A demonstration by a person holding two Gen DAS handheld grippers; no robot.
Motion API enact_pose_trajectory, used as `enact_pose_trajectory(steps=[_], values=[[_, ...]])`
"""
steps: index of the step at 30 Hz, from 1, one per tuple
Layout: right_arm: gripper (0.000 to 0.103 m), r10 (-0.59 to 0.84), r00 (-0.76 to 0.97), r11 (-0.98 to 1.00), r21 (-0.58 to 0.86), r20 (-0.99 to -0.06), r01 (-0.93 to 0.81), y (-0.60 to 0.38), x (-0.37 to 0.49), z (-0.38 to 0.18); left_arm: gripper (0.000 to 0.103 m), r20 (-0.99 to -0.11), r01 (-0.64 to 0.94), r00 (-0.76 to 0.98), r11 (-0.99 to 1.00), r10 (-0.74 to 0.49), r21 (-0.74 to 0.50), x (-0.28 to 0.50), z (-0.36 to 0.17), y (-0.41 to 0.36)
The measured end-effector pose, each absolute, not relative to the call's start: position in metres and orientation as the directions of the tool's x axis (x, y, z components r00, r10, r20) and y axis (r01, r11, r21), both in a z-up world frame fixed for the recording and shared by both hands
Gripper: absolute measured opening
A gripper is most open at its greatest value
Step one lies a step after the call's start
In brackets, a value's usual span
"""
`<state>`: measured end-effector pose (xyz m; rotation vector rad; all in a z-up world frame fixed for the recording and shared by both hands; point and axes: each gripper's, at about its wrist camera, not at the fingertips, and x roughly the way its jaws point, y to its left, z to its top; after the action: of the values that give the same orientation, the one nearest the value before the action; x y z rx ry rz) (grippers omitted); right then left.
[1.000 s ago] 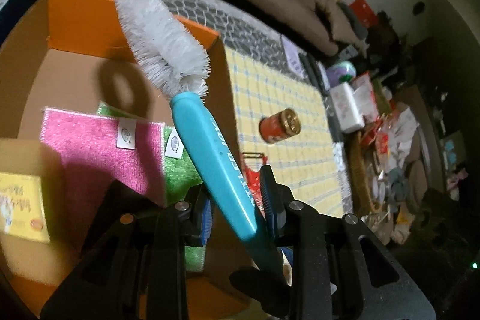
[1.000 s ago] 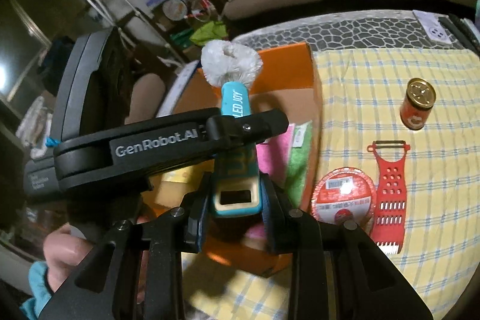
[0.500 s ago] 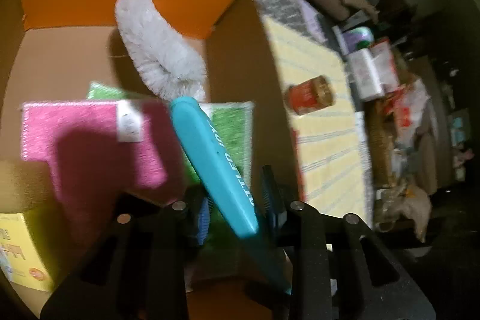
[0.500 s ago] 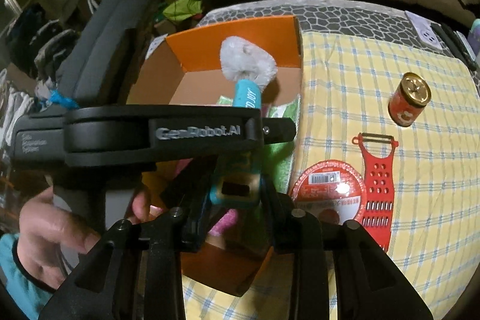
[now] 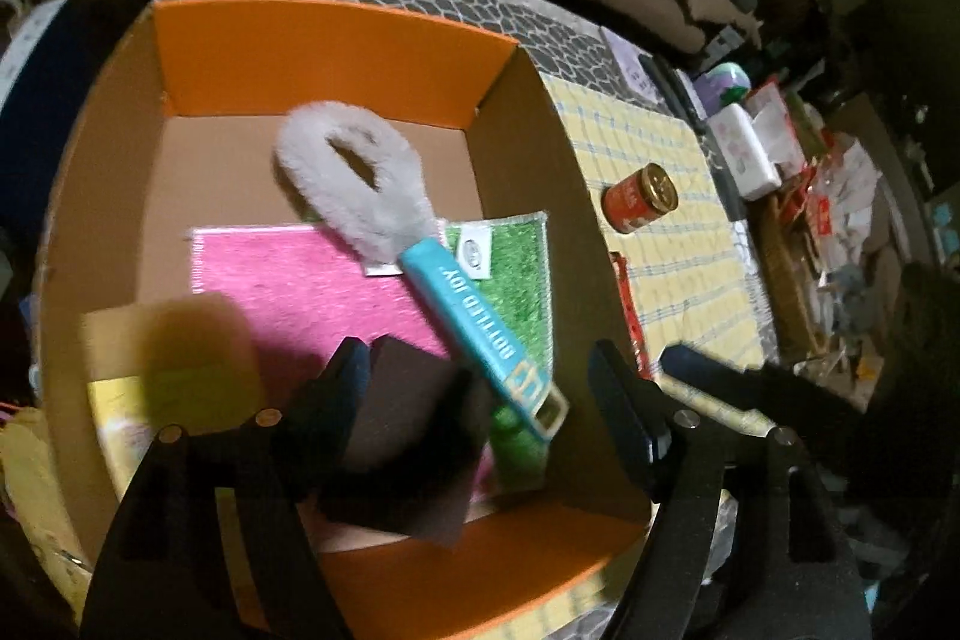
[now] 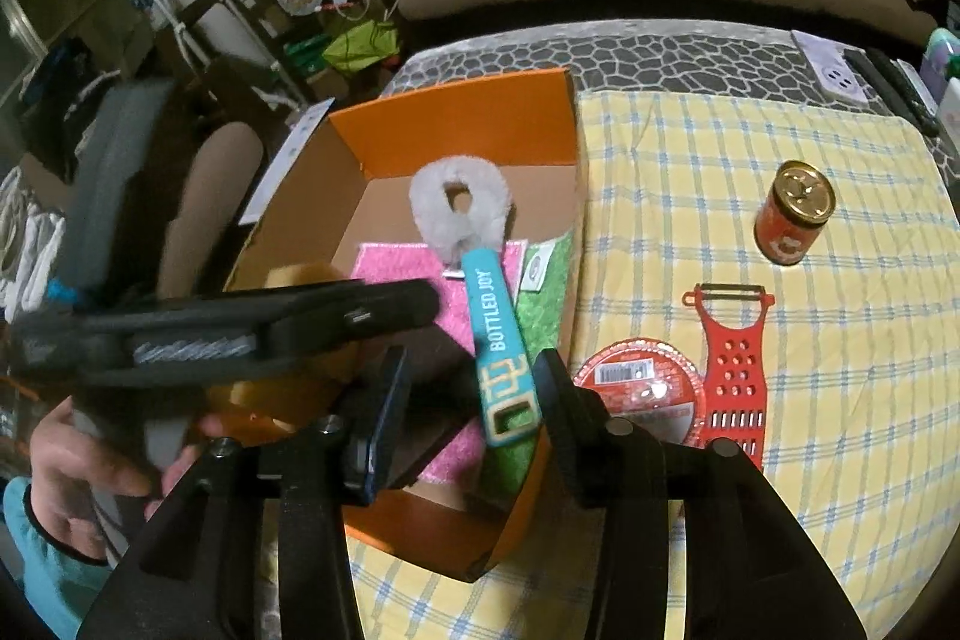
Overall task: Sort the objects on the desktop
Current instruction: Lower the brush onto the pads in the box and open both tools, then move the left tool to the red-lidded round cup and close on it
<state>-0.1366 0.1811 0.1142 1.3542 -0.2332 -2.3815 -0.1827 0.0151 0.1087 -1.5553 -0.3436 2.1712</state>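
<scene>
Brush (image 5: 420, 244) lies inside box (image 5: 336, 52) across pink cloth (image 5: 288, 280); left gripper (image 5: 480, 388) and right gripper (image 6: 474, 394) both released, fingers spread.

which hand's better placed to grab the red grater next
Right. Its open tongs sit beside the grater on the cloth; the left tongs hang over the box, farther off.

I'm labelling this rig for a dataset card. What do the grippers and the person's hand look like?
Both are matte black. The left gripper and right gripper have two flat fingers with blue pads and silver screws; white lettering on the left's side is blurred. The bare hand wears a teal cuff.
</scene>
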Motion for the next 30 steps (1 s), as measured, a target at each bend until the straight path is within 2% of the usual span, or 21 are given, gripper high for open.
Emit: enact_pose_trajectory(steps=[7, 17, 18, 21, 22, 26, 30], values=[[0.045, -0.413, -0.475, -0.910, 0.337, -0.777, 0.240, 0.188, -0.135, 0.122, 0.072, -0.831, -0.181, -0.284, -0.878, 0.478, -0.443, -0.167, 0.109, 0.009], [0.055, -0.403, -0.497, -0.915, 0.328, -0.769, 0.234, 0.198, -0.132, 0.127, 0.070, -0.832, -0.231, -0.225, -0.857, 0.507, -0.460, -0.155, 0.097, 0.037], [0.055, -0.402, -0.500, -0.916, 0.330, -0.767, 0.230, 0.200, -0.132, 0.128, 0.069, -0.820, -0.242, -0.204, -0.839, 0.535, -0.487, -0.154, 0.098, 0.041], [0.055, -0.400, -0.507, -0.916, 0.335, -0.764, 0.218, 0.208, -0.132, 0.129, 0.051, -0.783, -0.261, -0.142, -0.786, 0.605, -0.560, -0.152, 0.098, 0.053], [0.055, -0.400, -0.509, -0.916, 0.339, -0.762, 0.213, 0.211, -0.133, 0.130, 0.050, -0.780, -0.258, -0.133, -0.781, 0.612, -0.569, -0.151, 0.098, 0.056], [0.055, -0.400, -0.519, -0.916, 0.348, -0.755, 0.199, 0.222, -0.133, 0.133, 0.051, -0.807, -0.238, -0.162, -0.816, 0.568, -0.526, -0.150, 0.096, 0.061], [0.055, -0.382, -0.532, -0.922, 0.346, -0.756, 0.172, 0.238, -0.134, 0.134, 0.070, -0.809, -0.239, -0.189, -0.825, 0.557, -0.512, -0.145, 0.098, 0.066]])
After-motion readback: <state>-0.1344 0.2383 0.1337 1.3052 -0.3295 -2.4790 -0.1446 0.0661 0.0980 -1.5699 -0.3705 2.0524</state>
